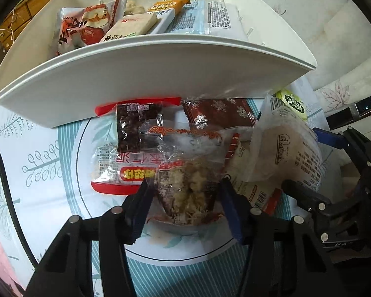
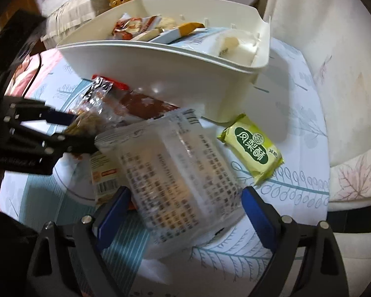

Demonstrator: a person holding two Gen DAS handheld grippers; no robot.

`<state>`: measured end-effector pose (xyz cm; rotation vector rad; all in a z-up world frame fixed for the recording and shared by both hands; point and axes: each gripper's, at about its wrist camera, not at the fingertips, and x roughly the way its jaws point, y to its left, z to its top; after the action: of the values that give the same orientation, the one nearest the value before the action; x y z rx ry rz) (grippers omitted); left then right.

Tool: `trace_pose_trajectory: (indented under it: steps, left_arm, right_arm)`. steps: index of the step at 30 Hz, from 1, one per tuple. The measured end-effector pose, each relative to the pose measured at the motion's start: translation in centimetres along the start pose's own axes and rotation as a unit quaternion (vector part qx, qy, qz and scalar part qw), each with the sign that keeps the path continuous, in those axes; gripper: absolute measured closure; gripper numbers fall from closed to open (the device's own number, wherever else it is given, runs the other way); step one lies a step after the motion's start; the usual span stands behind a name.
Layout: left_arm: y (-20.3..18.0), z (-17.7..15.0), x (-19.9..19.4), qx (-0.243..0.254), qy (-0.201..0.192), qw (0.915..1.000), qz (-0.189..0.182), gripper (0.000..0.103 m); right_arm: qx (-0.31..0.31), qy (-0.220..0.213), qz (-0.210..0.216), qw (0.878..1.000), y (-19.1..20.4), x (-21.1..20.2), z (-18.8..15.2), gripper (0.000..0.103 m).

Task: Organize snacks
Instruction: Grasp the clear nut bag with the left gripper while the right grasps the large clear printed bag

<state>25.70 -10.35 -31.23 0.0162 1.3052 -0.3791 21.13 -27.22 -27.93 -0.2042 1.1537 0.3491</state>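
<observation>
In the left wrist view my left gripper is shut on a clear packet of crumbly snack, one blue pad against each side. It lies on a heap of packets in front of a white bin. The right wrist view shows that gripper from the side, still holding the crumbly packet. My right gripper stands open, its pads wide on either side of a white translucent packet with printed text, not pressing it. It also shows at the right edge of the left wrist view.
The white bin holds several packets. A brown snowflake packet, a dark packet and a red-and-white one lie in the heap. A green packet lies apart to the right. A cream-covered chair borders the table.
</observation>
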Motion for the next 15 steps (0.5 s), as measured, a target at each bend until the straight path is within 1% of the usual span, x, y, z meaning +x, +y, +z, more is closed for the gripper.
trace_pose_trajectory:
  steps: [3, 8, 13, 15]
  left_arm:
    - [0.0, -0.2, 0.2, -0.008, -0.003, 0.9999, -0.006, 0.05]
    - [-0.1, -0.5, 0.2, -0.005, -0.008, 0.9999, -0.008, 0.053]
    - [0.2, -0.5, -0.7, -0.013, -0.007, 0.9999, -0.006, 0.054]
    - [0.5, -0.6, -1.0, -0.019, -0.006, 0.9998, -0.007, 0.055]
  right_arm:
    - [-0.001, -0.002, 0.0, 1.0, 0.1, 0.2, 0.2, 0.006]
    - [-0.011, -0.008, -0.007, 1.0, 0.5, 0.6, 0.2, 0.003]
    - [-0.009, -0.018, -0.009, 1.0, 0.6, 0.7, 0.1, 0.004]
    - [-0.01, -0.02, -0.006, 1.0, 0.8, 0.6, 0.0, 0.008]
